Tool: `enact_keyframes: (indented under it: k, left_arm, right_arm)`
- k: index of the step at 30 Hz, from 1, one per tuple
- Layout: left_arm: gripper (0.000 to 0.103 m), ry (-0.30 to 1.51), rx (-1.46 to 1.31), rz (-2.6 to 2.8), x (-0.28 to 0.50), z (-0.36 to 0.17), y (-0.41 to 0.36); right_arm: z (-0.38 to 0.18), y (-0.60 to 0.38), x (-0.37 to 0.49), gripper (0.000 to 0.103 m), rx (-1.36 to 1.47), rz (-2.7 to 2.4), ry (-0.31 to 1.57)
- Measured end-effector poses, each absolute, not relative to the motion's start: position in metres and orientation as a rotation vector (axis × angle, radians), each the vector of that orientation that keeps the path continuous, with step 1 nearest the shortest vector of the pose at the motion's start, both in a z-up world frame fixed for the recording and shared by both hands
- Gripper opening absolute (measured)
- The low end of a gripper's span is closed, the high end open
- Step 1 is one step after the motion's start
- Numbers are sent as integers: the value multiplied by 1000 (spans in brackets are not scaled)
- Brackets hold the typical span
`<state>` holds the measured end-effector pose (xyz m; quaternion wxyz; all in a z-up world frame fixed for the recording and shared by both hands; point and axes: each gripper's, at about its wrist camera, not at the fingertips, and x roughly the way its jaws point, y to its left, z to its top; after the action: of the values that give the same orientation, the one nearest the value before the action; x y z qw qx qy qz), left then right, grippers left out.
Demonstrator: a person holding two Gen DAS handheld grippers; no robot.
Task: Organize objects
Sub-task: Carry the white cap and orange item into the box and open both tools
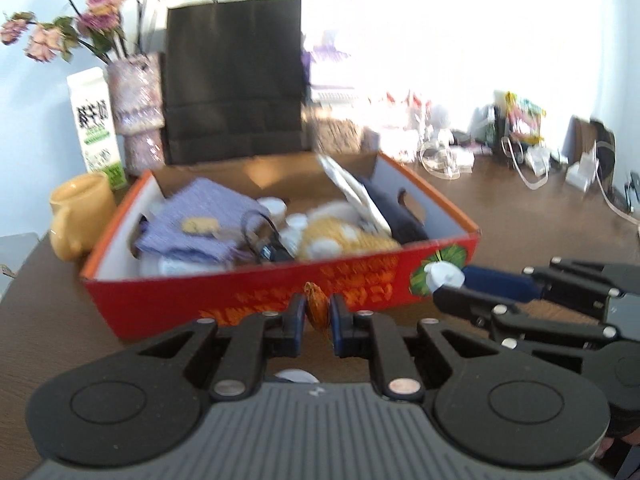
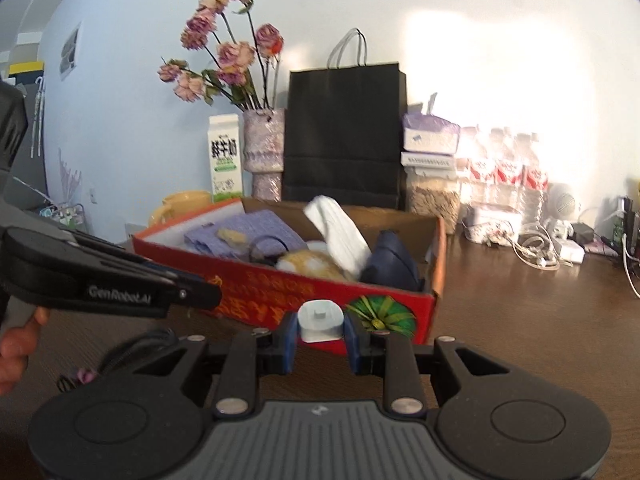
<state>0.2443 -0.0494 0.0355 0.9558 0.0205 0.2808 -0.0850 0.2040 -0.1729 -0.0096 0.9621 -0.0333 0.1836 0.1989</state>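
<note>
A red cardboard box (image 1: 360,286) (image 2: 280,300) sits on the brown table, holding a purple cloth (image 1: 200,220), a yellow plush, a white packet and a dark pouch (image 2: 394,258). My left gripper (image 1: 318,312) is shut on a small orange-brown wrapped item (image 1: 317,310) just in front of the box's near wall. My right gripper (image 2: 321,324) is shut on a small white plastic piece (image 2: 321,320), also in front of the box; it shows at the right of the left wrist view (image 1: 446,276).
A yellow mug (image 1: 80,208), milk carton (image 1: 96,124), vase of dried flowers (image 1: 138,104) and black paper bag (image 1: 234,80) stand behind the box. Water bottles (image 2: 504,172), cables (image 2: 536,252) and chargers lie at the back right. A dark cord (image 2: 132,348) lies near left.
</note>
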Motion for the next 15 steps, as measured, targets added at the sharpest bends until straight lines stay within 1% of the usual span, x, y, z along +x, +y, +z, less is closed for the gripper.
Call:
enact_keyframes:
  k: [7,15]
  left_arm:
    - [14,499,0,-146,251,58,-20]
    - [14,467,-50,-129,279,65,5]
  right_arm:
    - [11,-142,217,24,-94,425,328]
    - [25,-114,255,24,-110,416,324]
